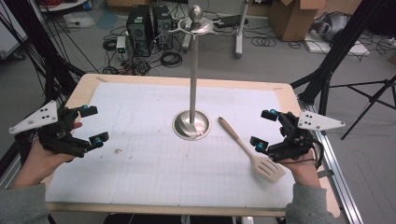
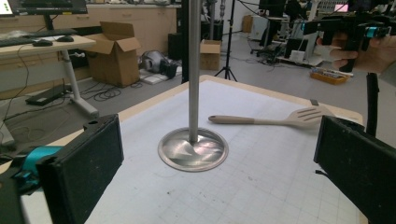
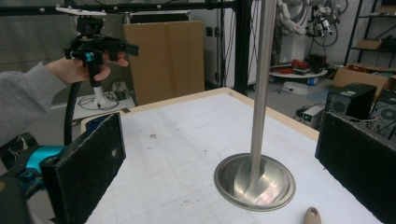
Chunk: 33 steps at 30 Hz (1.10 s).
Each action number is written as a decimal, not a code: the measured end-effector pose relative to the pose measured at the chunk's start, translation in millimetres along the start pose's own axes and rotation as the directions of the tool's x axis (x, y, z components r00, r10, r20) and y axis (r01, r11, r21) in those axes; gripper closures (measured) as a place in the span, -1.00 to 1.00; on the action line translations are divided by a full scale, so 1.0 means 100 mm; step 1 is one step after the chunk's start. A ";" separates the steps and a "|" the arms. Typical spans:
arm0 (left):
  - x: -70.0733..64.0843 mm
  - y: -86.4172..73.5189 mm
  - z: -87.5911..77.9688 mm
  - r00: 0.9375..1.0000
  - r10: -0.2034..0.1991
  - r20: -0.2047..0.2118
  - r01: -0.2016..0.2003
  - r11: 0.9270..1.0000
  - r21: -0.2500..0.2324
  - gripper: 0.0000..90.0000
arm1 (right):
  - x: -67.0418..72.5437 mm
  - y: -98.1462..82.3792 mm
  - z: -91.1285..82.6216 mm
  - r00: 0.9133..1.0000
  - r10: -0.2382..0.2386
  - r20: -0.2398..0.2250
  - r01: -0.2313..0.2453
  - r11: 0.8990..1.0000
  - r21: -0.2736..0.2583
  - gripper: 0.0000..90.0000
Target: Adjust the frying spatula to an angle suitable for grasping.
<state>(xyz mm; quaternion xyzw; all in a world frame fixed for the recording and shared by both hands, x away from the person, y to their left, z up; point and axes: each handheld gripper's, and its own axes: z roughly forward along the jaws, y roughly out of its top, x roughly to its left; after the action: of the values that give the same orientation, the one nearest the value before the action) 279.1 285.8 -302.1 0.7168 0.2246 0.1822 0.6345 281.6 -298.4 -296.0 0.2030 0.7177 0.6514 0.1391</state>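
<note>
A metal stand rises from a round base (image 1: 191, 125) at the middle of the table, its pole (image 1: 193, 70) ending in a hooked top. A beige slotted spatula (image 1: 250, 149) lies flat on the mat just right of the base, handle toward the stand. My left gripper (image 1: 95, 124) hovers open at the table's left edge, nothing between its jaws. My right gripper (image 1: 262, 128) is open beside the spatula's head, apart from it. The left gripper view faces the base (image 2: 193, 149) and spatula (image 2: 271, 120). The right gripper view faces the base (image 3: 254, 182) and the handle's tip (image 3: 312, 215).
A white gridded mat (image 1: 140, 158) covers the wooden table (image 1: 84, 81). Beyond the far edge, computer towers (image 1: 140, 23), cables and a cardboard box (image 1: 292, 16) sit on the floor. Black frame legs (image 1: 336, 51) stand to the right.
</note>
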 end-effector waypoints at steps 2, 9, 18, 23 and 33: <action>0.00 0.00 -0.01 1.000 0.000 -0.003 0.000 1.000 0.003 -0.96 | -0.01 -0.01 0.01 1.000 -0.003 0.003 0.003 1.000 -0.009 -0.99; 0.00 -0.03 -0.03 1.000 -0.005 -0.017 0.006 1.000 0.017 -0.96 | -0.02 -0.01 0.02 1.000 -0.014 0.028 0.014 1.000 -0.006 -0.99; 0.01 -0.03 0.01 1.000 -0.005 -0.013 0.005 1.000 0.020 -0.96 | -0.05 -0.05 -0.01 0.998 0.001 0.066 -0.001 1.000 -0.003 -0.99; -0.01 -0.04 0.04 1.000 -0.007 -0.005 0.007 1.000 0.030 -0.96 | -0.04 -0.07 -0.01 0.996 0.000 0.090 -0.001 1.000 0.008 -0.99; 0.00 -0.05 0.05 1.000 -0.005 0.000 0.005 0.999 0.036 -0.96 | -0.07 -0.15 0.07 0.999 -0.007 0.044 0.004 0.997 0.072 -0.63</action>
<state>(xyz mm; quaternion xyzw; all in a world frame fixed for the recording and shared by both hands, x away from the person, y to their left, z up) 281.4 281.9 -307.6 0.7276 0.2296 0.1763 0.6219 289.8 -296.8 -311.9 0.2204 0.7381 0.6199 0.1495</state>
